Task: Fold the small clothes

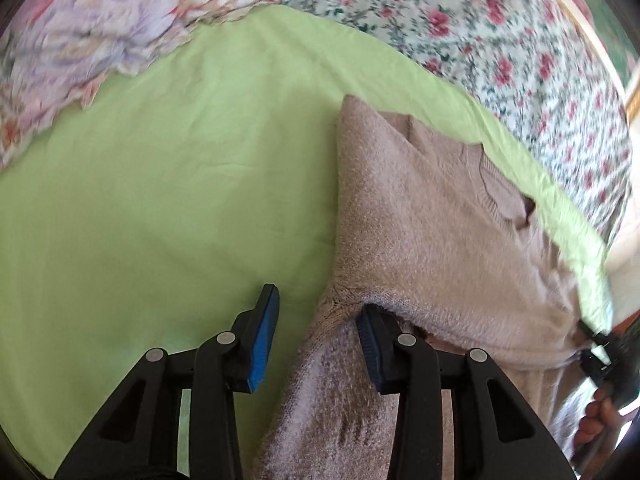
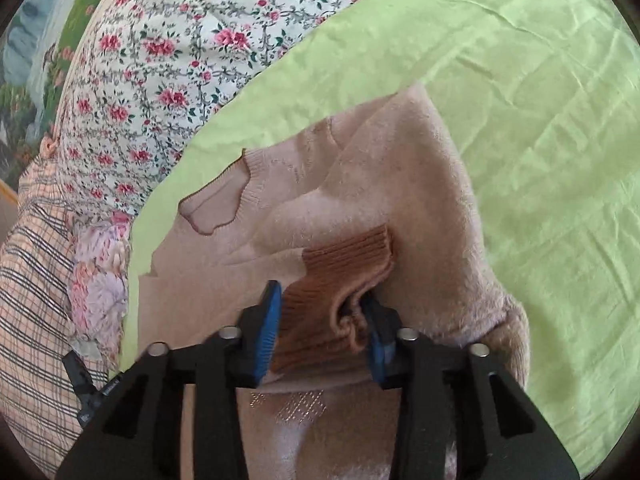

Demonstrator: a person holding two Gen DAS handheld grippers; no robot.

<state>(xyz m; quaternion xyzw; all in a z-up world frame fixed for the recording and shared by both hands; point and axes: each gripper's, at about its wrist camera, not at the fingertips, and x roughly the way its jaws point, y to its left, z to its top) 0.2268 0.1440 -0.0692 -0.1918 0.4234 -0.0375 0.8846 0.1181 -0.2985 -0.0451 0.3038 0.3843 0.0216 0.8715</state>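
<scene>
A fuzzy beige-pink sweater [image 1: 432, 216] lies on a light green sheet [image 1: 160, 200], partly folded, its neckline toward the far side. My left gripper [image 1: 316, 320] is open, its jaws wide apart over the sweater's left edge, the right finger [image 1: 370, 344] touching the fabric. In the right wrist view the sweater [image 2: 420, 184] fills the centre. My right gripper [image 2: 320, 320] has its jaws apart around a brown ribbed cuff [image 2: 340, 268] of the sleeve, which lies bunched between the pads. The right gripper also shows at the edge of the left wrist view [image 1: 596, 344].
A rose-print bedcover [image 1: 500, 40] lies beyond the green sheet [image 2: 540, 120]. A pastel floral cloth [image 1: 88, 48] is bunched at the far left. A checked cloth [image 2: 36, 280] lies at the left of the right wrist view. A framed picture [image 2: 36, 52] stands behind.
</scene>
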